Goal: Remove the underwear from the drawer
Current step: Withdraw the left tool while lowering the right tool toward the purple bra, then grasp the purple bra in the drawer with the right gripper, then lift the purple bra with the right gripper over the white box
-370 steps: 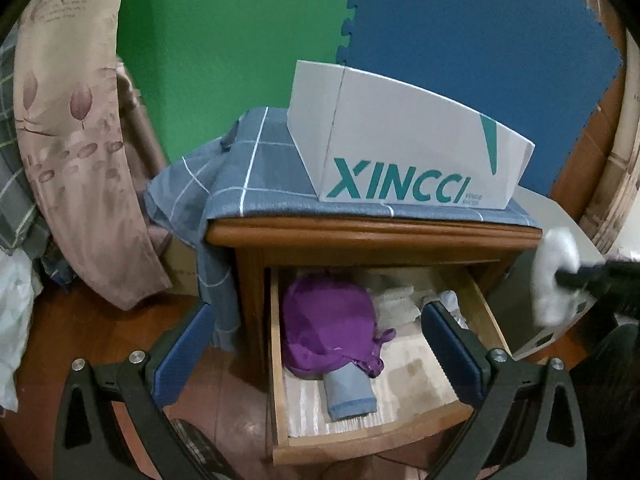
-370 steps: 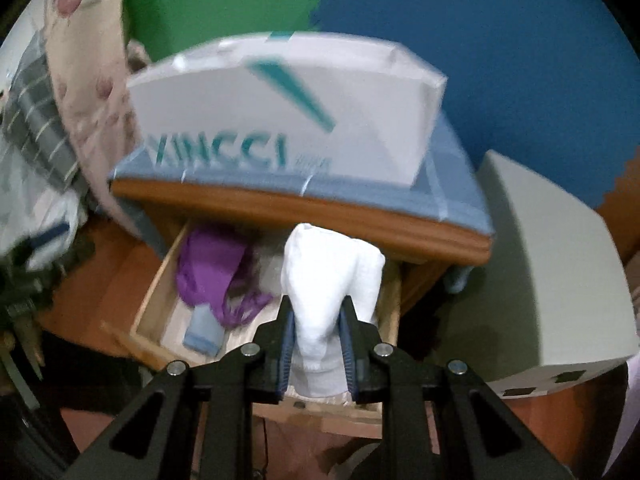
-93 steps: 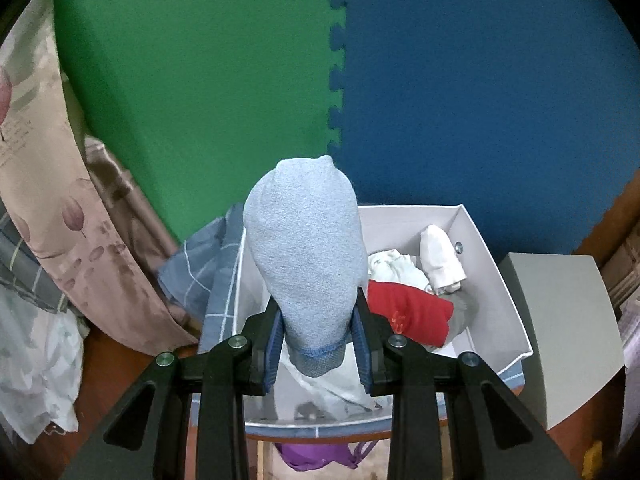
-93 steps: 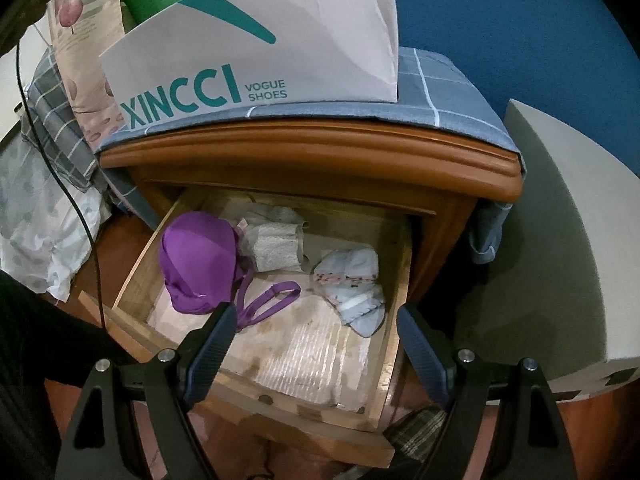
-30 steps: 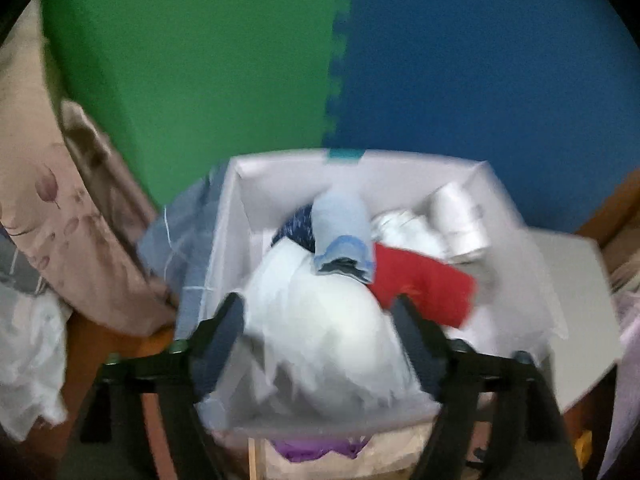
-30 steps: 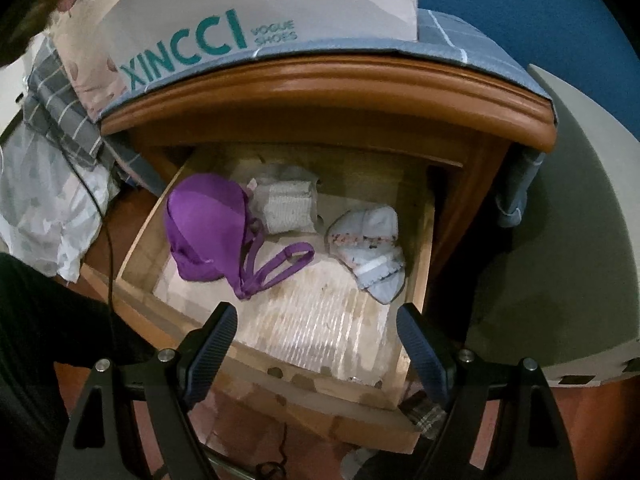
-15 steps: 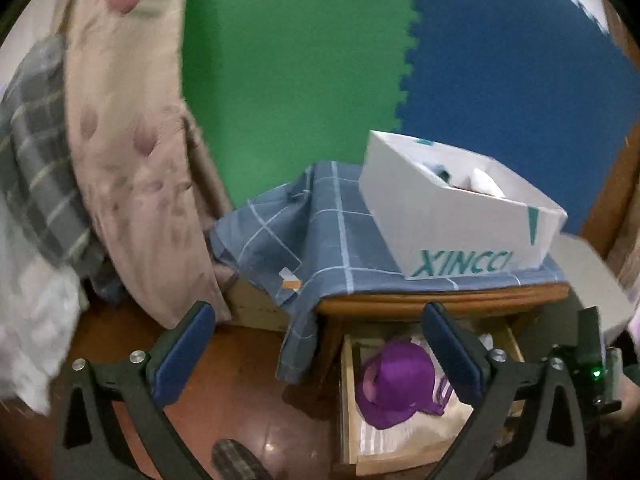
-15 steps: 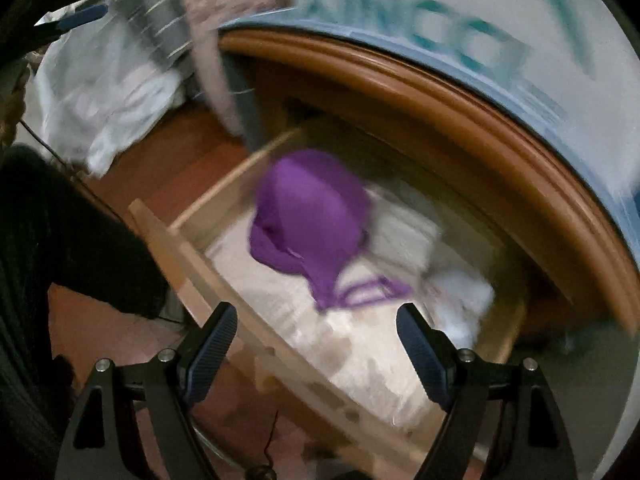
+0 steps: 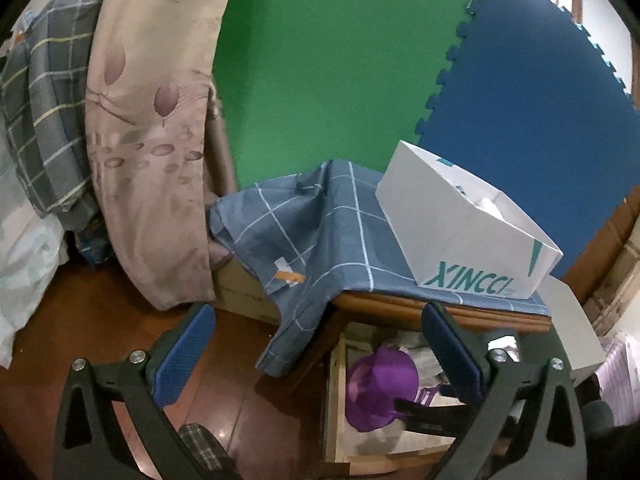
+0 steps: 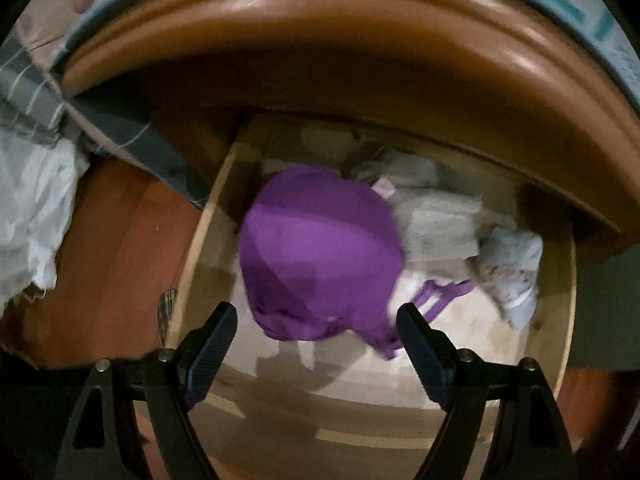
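Note:
The wooden drawer (image 10: 188, 264) of the nightstand stands pulled out. A purple bra (image 10: 320, 252) lies at its left, with a folded grey-white piece (image 10: 436, 224) and a pale blue patterned piece (image 10: 512, 272) to its right. My right gripper (image 10: 316, 320) hangs open just above the bra's near edge, nothing between its fingers. From the left wrist view the bra (image 9: 380, 384) and drawer (image 9: 334, 400) show at the lower right, with the right gripper's dark finger (image 9: 432, 406) reaching over them. My left gripper (image 9: 316, 344) is open and empty, off to the drawer's left above the floor.
A white XINCCI shoe box (image 9: 460, 248) with clothes in it sits on the blue checked cloth (image 9: 320, 220) covering the nightstand top (image 10: 360, 52). Bedding and a floral pillow (image 9: 148, 140) stand left. A grey box (image 9: 572, 328) is at the right. Green and blue foam mats back the scene.
My left gripper has let go of the pale blue piece into the shoe box and swung left and down, empty. My right gripper has dropped in close over the purple bra.

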The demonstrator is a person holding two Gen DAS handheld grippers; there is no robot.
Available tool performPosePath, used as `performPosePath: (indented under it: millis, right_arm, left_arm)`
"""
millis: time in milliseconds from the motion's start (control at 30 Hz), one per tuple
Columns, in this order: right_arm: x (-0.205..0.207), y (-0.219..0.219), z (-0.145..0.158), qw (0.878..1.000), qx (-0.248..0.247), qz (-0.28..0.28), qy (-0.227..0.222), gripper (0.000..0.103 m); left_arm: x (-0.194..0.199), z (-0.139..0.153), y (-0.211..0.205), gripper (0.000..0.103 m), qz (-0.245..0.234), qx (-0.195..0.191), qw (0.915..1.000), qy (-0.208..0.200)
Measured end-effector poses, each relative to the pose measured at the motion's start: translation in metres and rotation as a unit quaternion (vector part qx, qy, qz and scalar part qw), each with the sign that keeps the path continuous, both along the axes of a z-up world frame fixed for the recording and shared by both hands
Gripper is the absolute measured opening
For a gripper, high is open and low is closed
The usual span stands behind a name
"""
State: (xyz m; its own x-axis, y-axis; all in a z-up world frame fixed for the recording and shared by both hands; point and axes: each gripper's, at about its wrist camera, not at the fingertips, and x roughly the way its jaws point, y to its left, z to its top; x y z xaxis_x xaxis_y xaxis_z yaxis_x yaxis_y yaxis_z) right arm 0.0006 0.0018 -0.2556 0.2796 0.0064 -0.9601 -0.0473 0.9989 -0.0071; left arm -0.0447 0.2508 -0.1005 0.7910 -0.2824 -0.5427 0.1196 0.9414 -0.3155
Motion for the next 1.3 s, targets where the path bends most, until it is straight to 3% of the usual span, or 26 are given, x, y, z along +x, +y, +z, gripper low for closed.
performPosePath:
  millis: [167, 300, 467, 533, 633, 700, 767, 867, 1133, 1300]
  right_arm:
    - [0.011, 0.034, -0.004, 0.998, -0.043, -0.028, -0.020, 0.084]
    - [0.026, 0.045, -0.012, 0.994, -0.094, -0.058, -0.016, 0.084]
    - [0.040, 0.048, -0.034, 0.990, -0.128, -0.056, 0.011, 0.084]
    - [0.041, 0.048, -0.038, 0.988, -0.147, -0.054, -0.009, 0.084]
    - [0.039, 0.045, -0.038, 0.990, -0.139, -0.030, -0.003, 0.083]
    - [0.034, 0.029, -0.041, 0.993, -0.115, -0.034, 0.011, 0.069]
    - [0.025, 0.003, -0.039, 0.996, -0.061, -0.067, 0.016, 0.040]
    - [0.011, -0.014, -0.027, 0.997, -0.058, -0.051, -0.005, 0.018]
    - [-0.035, -0.055, 0.005, 0.999, -0.006, -0.019, -0.043, 0.008]
    - [-0.056, -0.064, 0.044, 0.996, 0.008, 0.011, -0.089, 0.008]
  left_arm:
    - [-0.008, 0.004, -0.006, 0.102, -0.020, 0.006, 0.9996, -0.017]
    - [-0.010, 0.006, 0.003, 0.102, -0.019, -0.012, 0.9996, -0.020]
    - [-0.010, 0.006, 0.021, 0.102, -0.005, -0.056, 0.9983, -0.015]
    - [-0.012, 0.007, 0.025, 0.102, -0.002, -0.066, 0.9977, -0.017]
    - [-0.013, 0.009, 0.027, 0.102, -0.002, -0.065, 0.9976, -0.022]
    - [-0.014, 0.009, 0.026, 0.102, -0.004, -0.064, 0.9977, -0.024]
    - [-0.014, 0.010, 0.025, 0.102, -0.001, -0.061, 0.9978, -0.025]
    - [-0.015, 0.010, 0.024, 0.102, 0.000, -0.058, 0.9980, -0.026]
    - [-0.011, 0.006, 0.019, 0.102, 0.011, -0.042, 0.9989, -0.019]
    - [-0.008, 0.003, 0.009, 0.102, 0.014, -0.012, 0.9997, -0.018]
